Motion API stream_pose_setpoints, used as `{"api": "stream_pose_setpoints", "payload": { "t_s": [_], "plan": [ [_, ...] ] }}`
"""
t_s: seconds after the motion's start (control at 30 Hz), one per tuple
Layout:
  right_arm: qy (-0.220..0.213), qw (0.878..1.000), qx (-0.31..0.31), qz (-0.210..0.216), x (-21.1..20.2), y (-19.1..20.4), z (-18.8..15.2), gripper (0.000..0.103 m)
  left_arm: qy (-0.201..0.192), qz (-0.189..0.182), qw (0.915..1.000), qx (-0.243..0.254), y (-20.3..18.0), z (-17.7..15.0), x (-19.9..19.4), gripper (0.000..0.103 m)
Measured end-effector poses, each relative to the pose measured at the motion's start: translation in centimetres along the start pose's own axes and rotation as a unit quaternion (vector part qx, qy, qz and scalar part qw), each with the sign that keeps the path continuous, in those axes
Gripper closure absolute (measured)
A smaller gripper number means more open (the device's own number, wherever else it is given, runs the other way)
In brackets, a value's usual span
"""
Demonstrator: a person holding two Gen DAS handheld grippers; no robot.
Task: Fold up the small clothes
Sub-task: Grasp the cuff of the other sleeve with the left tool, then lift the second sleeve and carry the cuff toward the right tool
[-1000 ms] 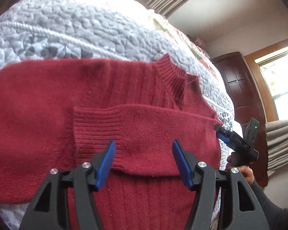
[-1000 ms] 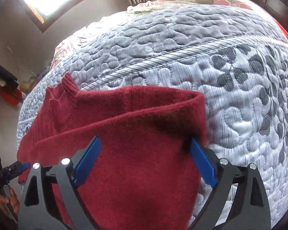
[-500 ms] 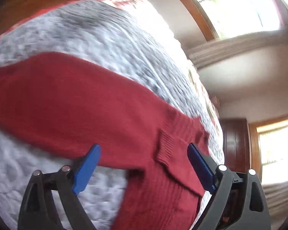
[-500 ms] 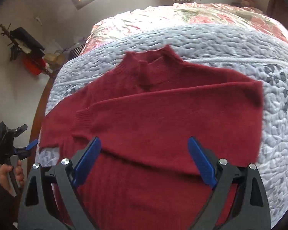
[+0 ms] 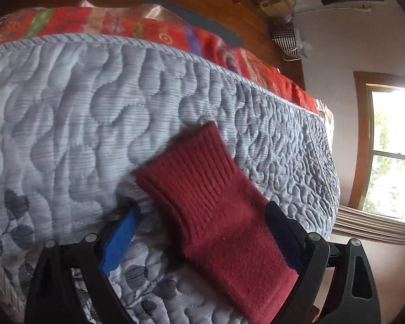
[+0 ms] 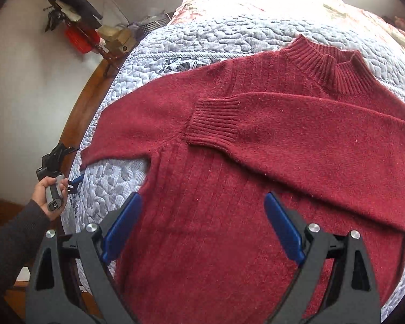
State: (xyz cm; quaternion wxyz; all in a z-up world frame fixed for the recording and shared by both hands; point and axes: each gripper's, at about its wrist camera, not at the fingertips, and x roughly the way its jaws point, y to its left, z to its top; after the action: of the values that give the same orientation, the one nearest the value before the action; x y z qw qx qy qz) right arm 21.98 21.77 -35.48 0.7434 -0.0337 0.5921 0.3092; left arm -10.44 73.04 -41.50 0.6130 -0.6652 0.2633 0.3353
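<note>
Blue pads sit wide apart on the right gripper (image 6: 202, 226) at the bottom of its view, holding nothing, and just past them the red sweater (image 6: 229, 167) lies flat on the gray quilt (image 6: 202, 35), with one sleeve folded across its middle and its neck in the upper right. In the left wrist view, the left gripper (image 5: 202, 235) is wide open too, and the ribbed cuff (image 5: 191, 167) of the other sleeve lies between its fingers on the quilt. At the far left of the right view, a hand (image 6: 50, 191) in a dark sleeve (image 6: 10, 243) holds that gripper's handle at the bed's edge.
</note>
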Motion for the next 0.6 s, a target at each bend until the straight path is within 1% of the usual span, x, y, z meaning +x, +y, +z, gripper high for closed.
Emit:
{"api": "stream_pose_setpoints", "payload": {
  "t_s": [0.07,0.1,0.13,0.2,0.23,0.33,0.4,0.5,0.57,0.6],
  "plan": [
    [0.003,1.0,0.013,0.005,0.0,-0.4,-0.2,0.012,-0.011,0.008,0.9997,0.019,-0.4,0.0,-0.1,0.014],
    [0.006,1.0,0.021,0.008,0.1,-0.6,-0.2,0.012,-0.016,0.013,0.9994,0.03,-0.9,0.1,-0.1,0.03],
    [0.01,1.0,0.027,0.011,0.1,-0.7,-0.3,0.012,-0.014,0.018,0.9989,0.04,-1.1,0.2,0.0,0.051],
    [0.011,0.999,0.031,0.013,0.2,-0.8,-0.5,0.012,-0.002,0.028,0.9982,0.053,-1.4,0.2,0.3,0.062],
    [0.012,0.999,0.03,0.014,0.1,-0.7,-0.7,0.012,-0.002,0.035,0.9975,0.061,-1.6,0.2,0.3,0.072],
    [0.01,1.0,0.026,0.015,-0.4,-0.6,-1.2,0.012,-0.014,0.046,0.9954,0.082,-2.5,-0.1,-0.2,0.089],
    [0.007,0.999,0.027,0.016,-0.9,-0.6,-1.6,0.012,-0.033,0.041,0.9939,0.097,-3.6,-0.5,-1.6,0.091],
    [0.002,0.999,0.036,0.016,-1.7,-1.0,-2.2,0.012,-0.062,0.015,0.9893,0.131,-6.5,-1.5,-4.6,0.093],
    [-0.003,0.999,0.045,0.016,-2.3,-1.5,-2.6,0.012,-0.083,-0.013,0.9829,0.164,-9.4,-2.7,-7.1,0.093],
    [-0.004,0.999,0.049,0.016,-2.6,-1.7,-2.7,0.012,-0.093,-0.025,0.9775,0.188,-11.2,-3.5,-8.6,0.093]
  ]
}}
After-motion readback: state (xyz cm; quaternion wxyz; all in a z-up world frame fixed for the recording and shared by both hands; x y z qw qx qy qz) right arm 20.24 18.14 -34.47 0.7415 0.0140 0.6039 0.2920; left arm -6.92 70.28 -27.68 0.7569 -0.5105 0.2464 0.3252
